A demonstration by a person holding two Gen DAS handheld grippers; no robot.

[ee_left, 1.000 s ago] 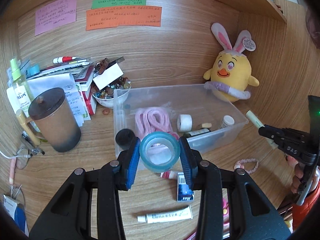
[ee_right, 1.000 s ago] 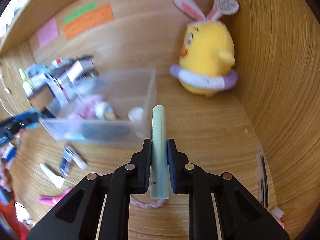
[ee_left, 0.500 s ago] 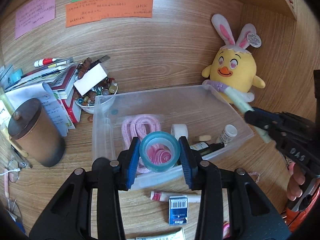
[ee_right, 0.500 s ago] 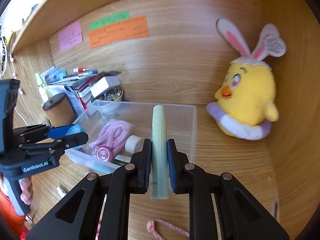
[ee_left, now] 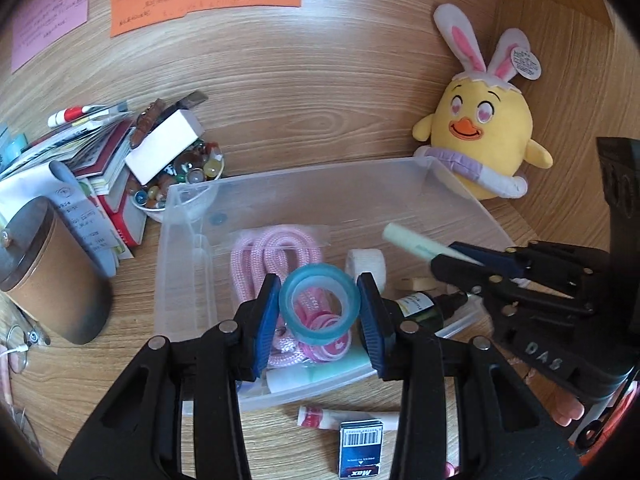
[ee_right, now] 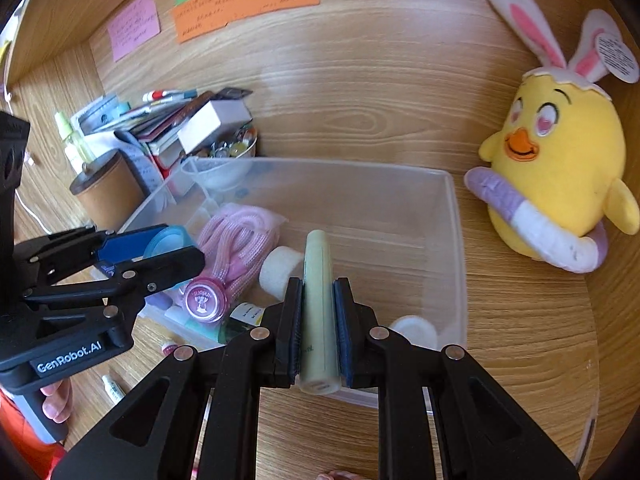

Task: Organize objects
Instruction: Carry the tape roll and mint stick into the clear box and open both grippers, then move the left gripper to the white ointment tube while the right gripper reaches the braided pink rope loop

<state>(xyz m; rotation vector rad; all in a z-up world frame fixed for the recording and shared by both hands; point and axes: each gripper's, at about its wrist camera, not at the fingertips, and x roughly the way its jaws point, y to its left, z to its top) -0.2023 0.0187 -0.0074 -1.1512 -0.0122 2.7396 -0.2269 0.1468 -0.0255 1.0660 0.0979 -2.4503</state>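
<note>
A clear plastic bin (ee_left: 304, 178) (ee_right: 456, 240) stands on the wooden desk. It holds a pink rope bundle (ee_left: 272, 252) (ee_right: 240, 236), a white tape roll (ee_left: 366, 266) (ee_right: 280, 268), a round pink case (ee_right: 204, 299) and a dark bottle (ee_left: 420, 304). My left gripper (ee_left: 318, 304) (ee_right: 160, 246) is shut on a teal tape roll (ee_left: 318, 304) (ee_right: 168, 240) above the bin's front left part. My right gripper (ee_right: 318, 312) (ee_left: 460, 258) is shut on a pale green tube (ee_right: 318, 280) (ee_left: 416, 244), held over the bin's right half.
A yellow chick plush (ee_left: 480, 132) (ee_right: 560, 168) sits right of the bin. A brown lidded cup (ee_left: 48, 268), stacked books (ee_left: 92, 168) and a bowl of marbles (ee_left: 180, 180) stand left. A small tube (ee_left: 344, 418) and a blue box (ee_left: 360, 452) lie in front.
Both grippers have moved in over the bin. The right one swung left with the green tube, the left one came forward with the tape roll. Neither grip changed.
</note>
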